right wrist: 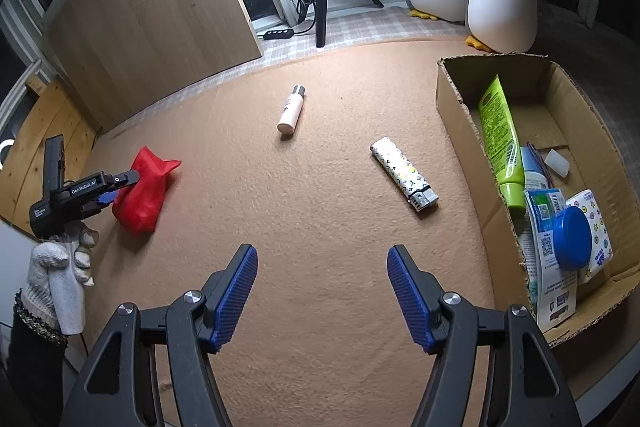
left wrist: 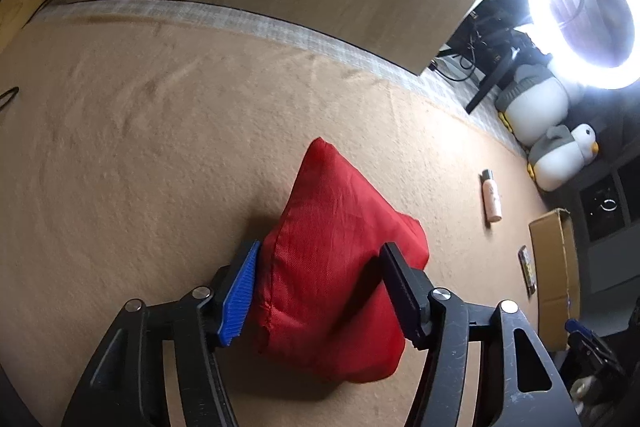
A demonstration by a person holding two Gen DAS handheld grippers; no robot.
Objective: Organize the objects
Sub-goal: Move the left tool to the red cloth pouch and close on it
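Left gripper [left wrist: 320,287] is clamping the red pouch [left wrist: 340,259], pads pressing into the soft fabric on both sides. In the right wrist view the pouch is lying at 9 o'clock on the tan mat [right wrist: 320,187], with the cardboard box [right wrist: 456,107] at 3 o'clock. Right gripper [right wrist: 322,291] is hanging released over bare mat, holding nothing. Judgement: grip is sitting low on a slumping pouch; squeeze firmly, lift straight, then carry across, passing clear of the lighter [right wrist: 404,175] and small bottle [right wrist: 291,111].

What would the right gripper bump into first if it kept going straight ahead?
Probably just the tan mat. The right gripper is open and empty; the patterned lighter sits off to the side.
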